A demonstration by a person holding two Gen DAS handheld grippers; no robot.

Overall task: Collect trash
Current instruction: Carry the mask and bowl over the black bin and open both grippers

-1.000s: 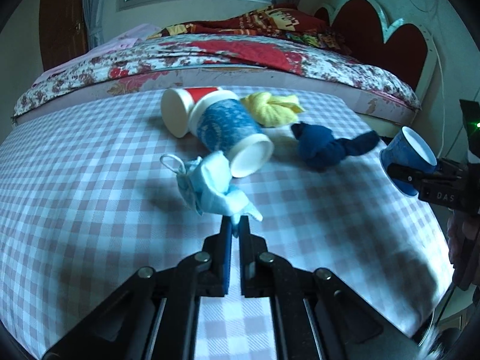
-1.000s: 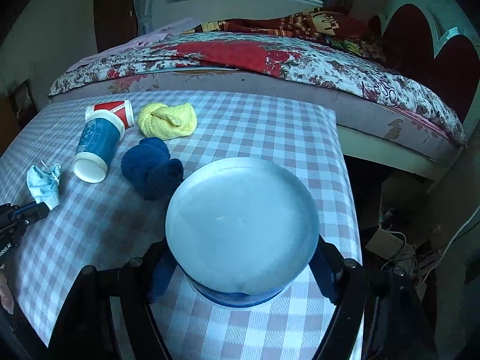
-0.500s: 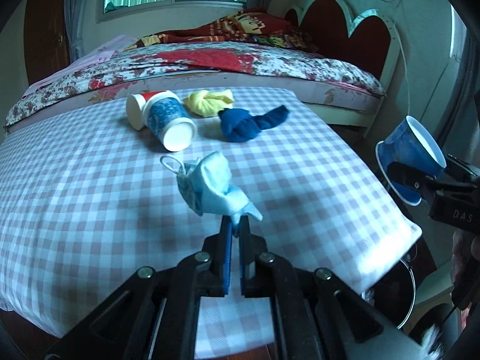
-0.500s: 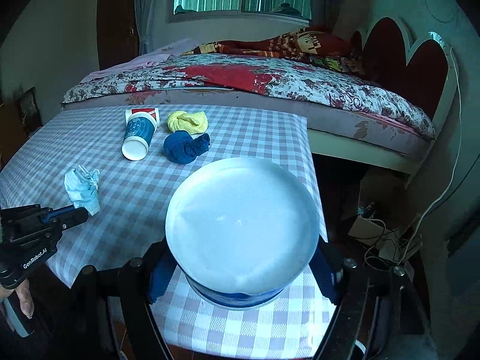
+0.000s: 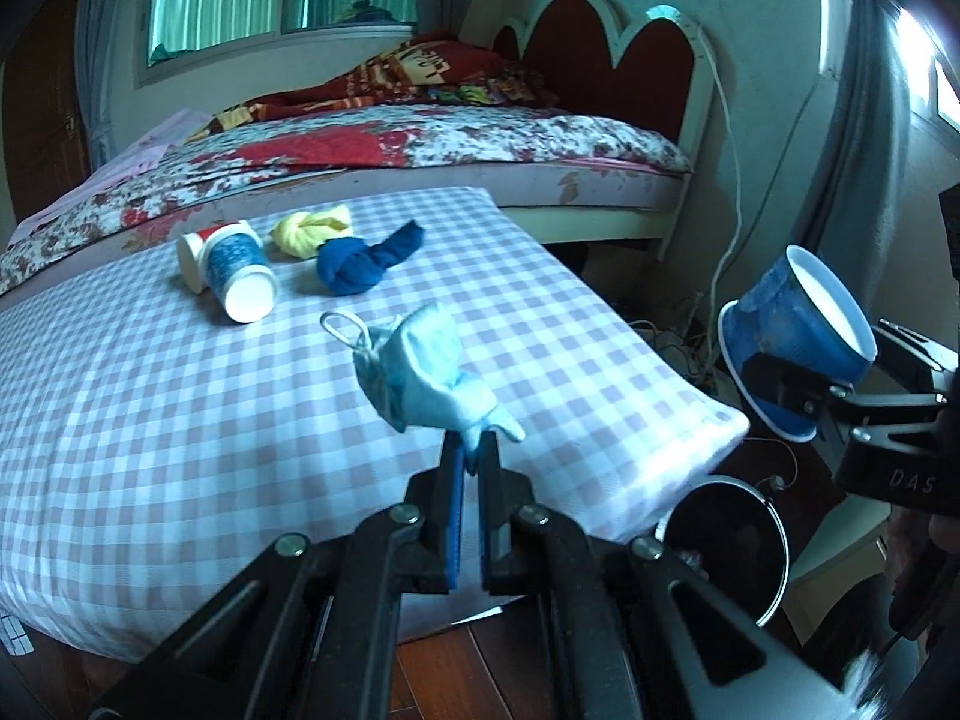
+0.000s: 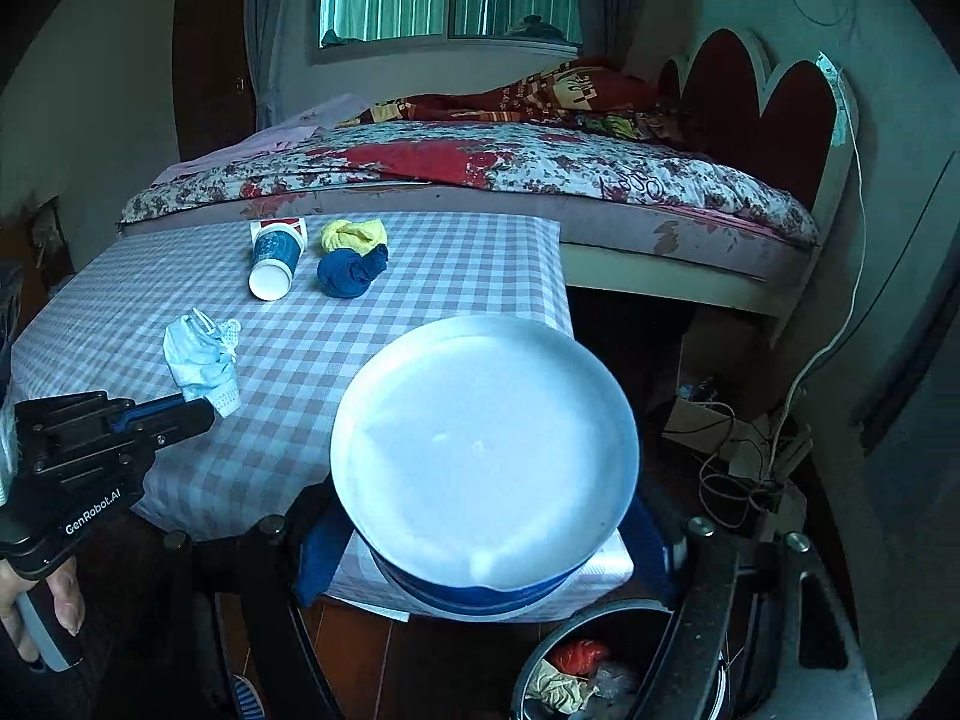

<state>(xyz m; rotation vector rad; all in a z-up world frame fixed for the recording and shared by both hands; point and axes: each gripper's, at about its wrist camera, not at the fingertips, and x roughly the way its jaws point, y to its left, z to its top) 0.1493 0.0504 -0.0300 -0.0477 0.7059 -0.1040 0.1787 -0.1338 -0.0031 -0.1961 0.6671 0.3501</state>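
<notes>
My left gripper [image 5: 471, 457] is shut on a crumpled light-blue face mask [image 5: 417, 375] and holds it in the air above the table's near right corner; the mask also shows in the right wrist view [image 6: 201, 357]. My right gripper [image 6: 480, 558] is shut on a blue paper cup [image 6: 483, 450], its white inside facing the camera; the cup also shows in the left wrist view [image 5: 795, 339], off the table's right edge. A round bin [image 6: 594, 660] with trash inside stands on the floor below, and in the left wrist view [image 5: 729, 546].
The checkered table [image 5: 150, 420] holds two stacked paper cups lying on their side [image 5: 231, 270], a yellow cloth [image 5: 309, 231] and a dark blue sock [image 5: 363, 261]. A bed [image 6: 480, 168] stands behind. Cables [image 6: 738, 468] lie on the floor at right.
Both grippers have pulled back and risen from the table with the mask and the cup. The table now looks farther away, and the bin has come into view below.
</notes>
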